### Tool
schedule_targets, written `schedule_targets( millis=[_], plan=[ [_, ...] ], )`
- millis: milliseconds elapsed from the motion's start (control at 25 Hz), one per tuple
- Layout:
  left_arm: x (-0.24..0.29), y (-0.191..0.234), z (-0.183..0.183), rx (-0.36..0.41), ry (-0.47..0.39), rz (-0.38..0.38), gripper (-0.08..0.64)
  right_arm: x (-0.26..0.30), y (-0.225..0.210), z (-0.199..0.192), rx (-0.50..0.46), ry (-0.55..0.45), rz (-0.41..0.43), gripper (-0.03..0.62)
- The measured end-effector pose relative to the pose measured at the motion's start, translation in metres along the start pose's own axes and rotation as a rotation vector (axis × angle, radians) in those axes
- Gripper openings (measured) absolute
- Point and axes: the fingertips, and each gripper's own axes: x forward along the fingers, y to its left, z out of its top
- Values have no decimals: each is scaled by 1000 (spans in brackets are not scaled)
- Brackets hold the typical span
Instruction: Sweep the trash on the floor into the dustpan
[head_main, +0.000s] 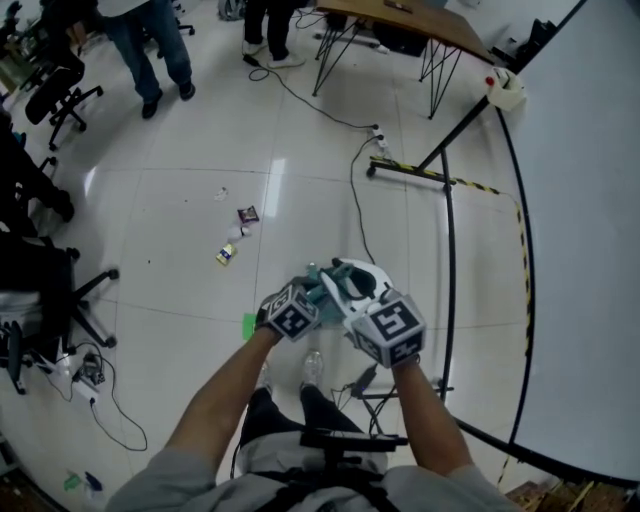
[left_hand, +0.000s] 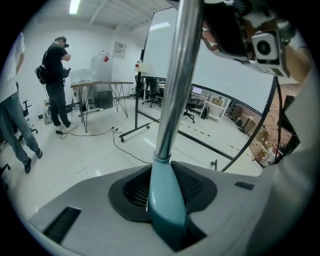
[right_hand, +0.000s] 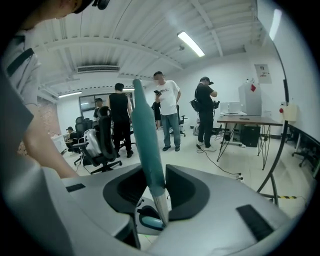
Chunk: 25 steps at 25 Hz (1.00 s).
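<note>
The left claw (left_hand: 167, 207) is closed on a teal sleeve (left_hand: 161, 190), from which a silver pole (left_hand: 175, 75) rises between the pads. The right claw (right_hand: 152, 197) is closed on a teal handle (right_hand: 145, 135); the handle stands up above the jaws, and a silver shaft (right_hand: 161, 210) runs on below them. In the head view both claws are held close together over the white tiled floor (head_main: 170, 190), just ahead of the person's feet.

The trash is scattered on the floor ahead of the claws and well apart from them. A dark wrapper (head_main: 247, 214) is seen in the middle, a yellow-marked packet (head_main: 227, 254) lies nearer, and a small pale scrap (head_main: 221, 194) lies farther off. A green patch (head_main: 248, 325) is seen on the floor just beside the left claw; what it is cannot be told. A black cable (head_main: 352, 190) is laid across the tiles, near a wheeled board frame (head_main: 447, 200) at the right.
</note>
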Motion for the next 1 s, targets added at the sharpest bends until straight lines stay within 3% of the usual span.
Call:
schedule_targets(
  millis=[320,600,760,1000],
  plan=[
    [-3,2,5,13,-58,17,117,4,-4,2,-94,-10,21,92],
    [5,-8,7,20,-48,7,117,1,-28,-1,-22,-33,-20,91],
    [1,-12,4,29,-36,6,117,-14,-63,-10,51,-24,-91,87],
    [-7,-6,-6,46,1,43,113,-23,-70,-10,60,-20,-88,91]
  ],
)
